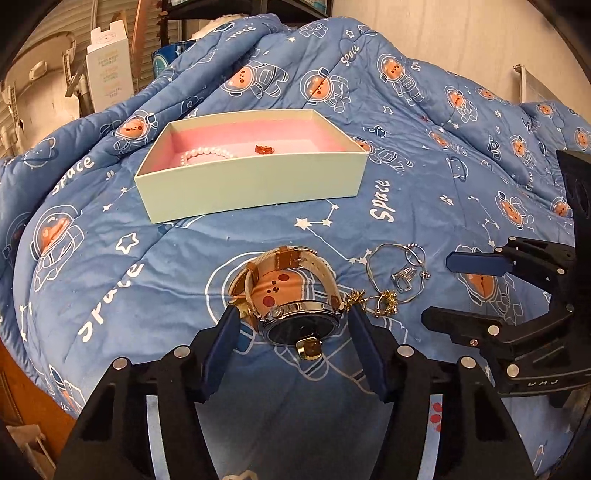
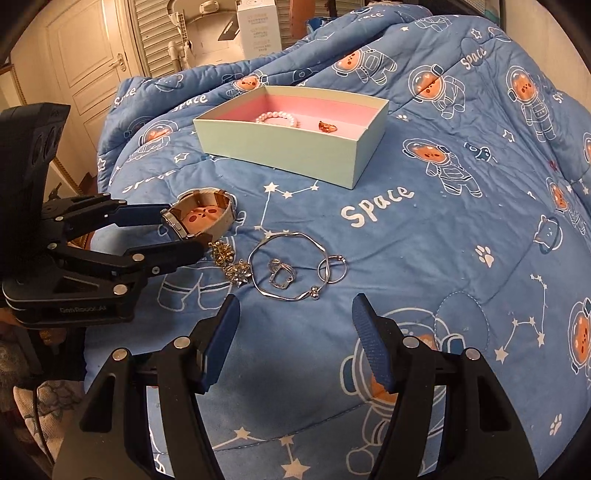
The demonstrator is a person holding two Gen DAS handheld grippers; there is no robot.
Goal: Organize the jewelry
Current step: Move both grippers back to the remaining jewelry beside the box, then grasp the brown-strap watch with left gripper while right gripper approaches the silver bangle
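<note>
A watch (image 1: 303,325) with a cream strap and dark dial lies on its side on the blue space-print quilt (image 1: 147,295). My left gripper (image 1: 291,314) has a pad against each side of it; the right wrist view shows the same grip (image 2: 183,229) on the watch (image 2: 199,218). Right of the watch lie gold earrings (image 2: 231,264), a silver bangle (image 2: 291,232), a chunky silver ring (image 2: 280,275) and a thin ring (image 2: 334,269). My right gripper (image 2: 295,306) hangs open just short of the bangle, holding nothing. The mint box (image 2: 280,151) holds a pearl bracelet (image 2: 277,118) and an amber piece (image 2: 328,126).
The pink-lined box (image 1: 251,184) sits further back on the quilt. Beyond the bed stand a white carton (image 2: 256,29), louvred doors and a panelled door (image 2: 88,66). The quilt rises in folds at the back and right.
</note>
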